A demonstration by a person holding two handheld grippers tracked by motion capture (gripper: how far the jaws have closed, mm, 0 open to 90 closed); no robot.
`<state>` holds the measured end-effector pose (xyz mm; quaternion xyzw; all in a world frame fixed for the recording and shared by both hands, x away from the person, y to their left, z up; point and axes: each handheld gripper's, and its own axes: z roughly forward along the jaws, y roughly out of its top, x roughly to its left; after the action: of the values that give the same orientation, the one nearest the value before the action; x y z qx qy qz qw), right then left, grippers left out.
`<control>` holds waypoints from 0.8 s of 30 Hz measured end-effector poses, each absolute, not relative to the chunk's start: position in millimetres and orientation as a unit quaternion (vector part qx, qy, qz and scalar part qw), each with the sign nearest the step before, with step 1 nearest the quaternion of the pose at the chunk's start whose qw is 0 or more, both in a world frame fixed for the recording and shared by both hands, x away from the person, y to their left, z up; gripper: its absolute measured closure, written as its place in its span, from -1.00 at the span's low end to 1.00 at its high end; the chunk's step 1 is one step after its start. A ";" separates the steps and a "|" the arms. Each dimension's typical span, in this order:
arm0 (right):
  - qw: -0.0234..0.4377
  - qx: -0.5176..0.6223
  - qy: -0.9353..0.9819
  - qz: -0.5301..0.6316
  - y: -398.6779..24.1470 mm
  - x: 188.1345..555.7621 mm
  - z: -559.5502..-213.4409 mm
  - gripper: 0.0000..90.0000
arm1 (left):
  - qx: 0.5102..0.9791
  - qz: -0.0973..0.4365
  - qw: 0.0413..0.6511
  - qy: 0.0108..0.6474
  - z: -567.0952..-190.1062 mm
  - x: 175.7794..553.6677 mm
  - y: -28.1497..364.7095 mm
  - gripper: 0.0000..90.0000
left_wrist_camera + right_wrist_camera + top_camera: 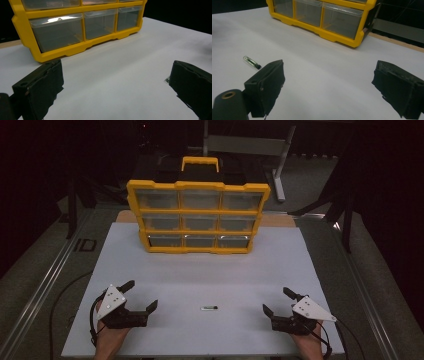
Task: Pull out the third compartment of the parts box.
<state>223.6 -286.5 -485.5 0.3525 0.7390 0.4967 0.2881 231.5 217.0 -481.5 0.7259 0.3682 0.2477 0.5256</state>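
A yellow organizer box (198, 217) with clear drawers stands upright at the back of the white table top (200, 270). A small clear capsule-like part with a dark tip (209, 308) lies flat near the front middle, between my two grippers. My left gripper (140, 296) rests at the front left, open, with nothing between its jaws. At the front right my right gripper (278, 302) is open too and holds nothing. In the right gripper view the small part (251, 61) lies just left of the left jaw, and the box (322, 18) stands ahead. The left gripper (115, 82) faces the box (75, 27).
A wooden board edge (280, 220) shows behind the white top. Metal rails (45, 285) run along both sides of the table. A grey stand (280, 165) rises in the dark background. Cables (70, 290) trail from the grippers.
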 end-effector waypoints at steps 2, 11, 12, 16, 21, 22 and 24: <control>0.290 0.353 0.739 0.495 -285.5 223.5 -485.5 -0.79 | 0.728 0.250 0.520 0.371 -482.7 232.5 216.7 -0.99; 0.287 0.358 0.739 0.493 -283.6 224.6 -485.2 -0.79 | 0.726 0.251 0.514 0.382 -484.8 234.0 217.7 -0.99; 0.284 0.359 0.739 0.494 -283.5 225.7 -484.9 -0.79 | 0.727 0.250 0.513 0.382 -485.1 234.3 217.4 -0.99; 0.281 0.361 0.737 0.497 -282.9 227.5 -483.9 -0.80 | 0.729 0.250 0.510 0.381 -485.9 234.5 215.3 -0.99; 0.272 0.371 0.732 0.503 -277.6 232.1 -477.8 -0.80 | 0.734 0.251 0.502 0.382 -487.2 235.7 214.7 -1.00; 0.272 0.371 0.732 0.503 -277.6 232.1 -477.8 -0.80 | 0.734 0.251 0.502 0.382 -487.2 235.7 214.7 -0.99; 0.266 0.371 0.733 0.505 -272.9 236.3 -473.2 -0.80 | 0.733 0.250 0.503 0.385 -487.5 235.3 215.1 -0.99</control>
<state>236.3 -272.9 -473.2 0.3708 0.7326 0.5049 0.2662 235.3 215.1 -487.5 0.7327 0.3851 0.2497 0.5026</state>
